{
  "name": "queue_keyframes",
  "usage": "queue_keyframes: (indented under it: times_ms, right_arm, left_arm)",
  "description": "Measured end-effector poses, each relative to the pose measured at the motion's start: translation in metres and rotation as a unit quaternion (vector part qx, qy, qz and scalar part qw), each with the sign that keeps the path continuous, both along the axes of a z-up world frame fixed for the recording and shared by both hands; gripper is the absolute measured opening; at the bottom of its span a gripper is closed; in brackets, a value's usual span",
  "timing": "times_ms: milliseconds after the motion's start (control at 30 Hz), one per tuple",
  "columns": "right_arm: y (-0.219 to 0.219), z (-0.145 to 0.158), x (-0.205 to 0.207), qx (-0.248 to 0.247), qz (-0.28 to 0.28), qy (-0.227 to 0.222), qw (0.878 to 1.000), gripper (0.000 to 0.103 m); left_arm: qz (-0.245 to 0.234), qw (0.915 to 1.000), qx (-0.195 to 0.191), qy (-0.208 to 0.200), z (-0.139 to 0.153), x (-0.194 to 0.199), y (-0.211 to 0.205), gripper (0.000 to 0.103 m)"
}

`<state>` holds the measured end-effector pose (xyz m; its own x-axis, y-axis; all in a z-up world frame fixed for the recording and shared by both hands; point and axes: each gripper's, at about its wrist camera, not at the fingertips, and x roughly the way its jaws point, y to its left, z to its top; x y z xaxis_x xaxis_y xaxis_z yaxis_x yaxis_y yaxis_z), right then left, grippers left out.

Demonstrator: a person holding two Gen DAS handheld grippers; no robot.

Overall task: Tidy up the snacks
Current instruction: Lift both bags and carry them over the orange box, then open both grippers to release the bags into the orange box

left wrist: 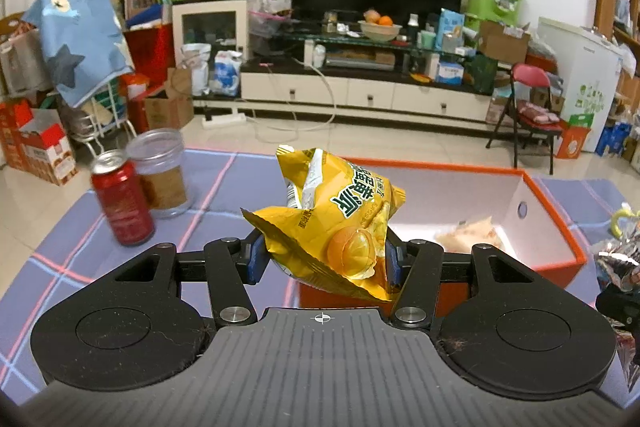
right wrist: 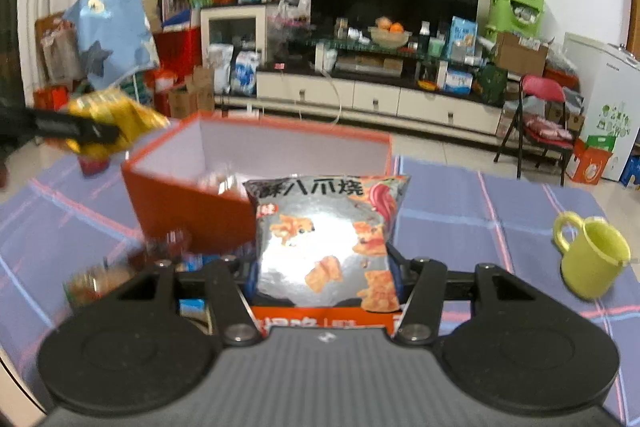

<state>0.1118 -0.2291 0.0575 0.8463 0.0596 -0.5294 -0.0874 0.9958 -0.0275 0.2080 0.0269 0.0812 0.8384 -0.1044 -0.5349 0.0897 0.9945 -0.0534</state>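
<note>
A yellow snack bag [left wrist: 340,227] with green Chinese lettering hangs clamped in the left tongs [left wrist: 322,259] before the orange box [left wrist: 560,227], while the right tongs [right wrist: 324,275] grip a silver bag [right wrist: 324,243] reading "八爪烧", above the plaid-covered desk [right wrist: 480,195].

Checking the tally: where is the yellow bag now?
Left wrist view: yellow bag is clamped in the left gripper, held above the orange box's near-left corner.

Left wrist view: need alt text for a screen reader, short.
The left gripper holds a crumpled yellow snack bag just in front of an open orange box on a blue plaid cloth. A red can and a clear jar stand to the left; a cluttered living room lies beyond.
</note>
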Motion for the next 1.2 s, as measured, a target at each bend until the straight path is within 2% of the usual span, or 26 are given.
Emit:
queue_keyframes:
  times_ms: [233,500,800,1200]
  right_arm:
    - [0.008,0.026,0.052,0.010,-0.005,-0.030,0.999,0.056]
    - [0.011,0.026,0.099,0.021,-0.008,-0.026,0.999,0.056]
    - [0.010,0.009,0.122,0.039,-0.011,-0.008,0.999,0.056]
    - [0.005,-0.002,0.132,0.047,-0.018,0.007,0.999,0.056]
  left_arm:
    - [-0.005,0.9998,-0.018,0.000,0.002,0.031,-0.021,0.023]
    - [0.001,0.9998,-0.015,0.015,-0.009,0.050,-0.037,0.023]
    - [0.008,0.9996,-0.001,0.028,-0.022,0.065,-0.050,0.023]
    - [0.000,0.9993,0.002,0.038,-0.029,0.073,-0.060,0.023]
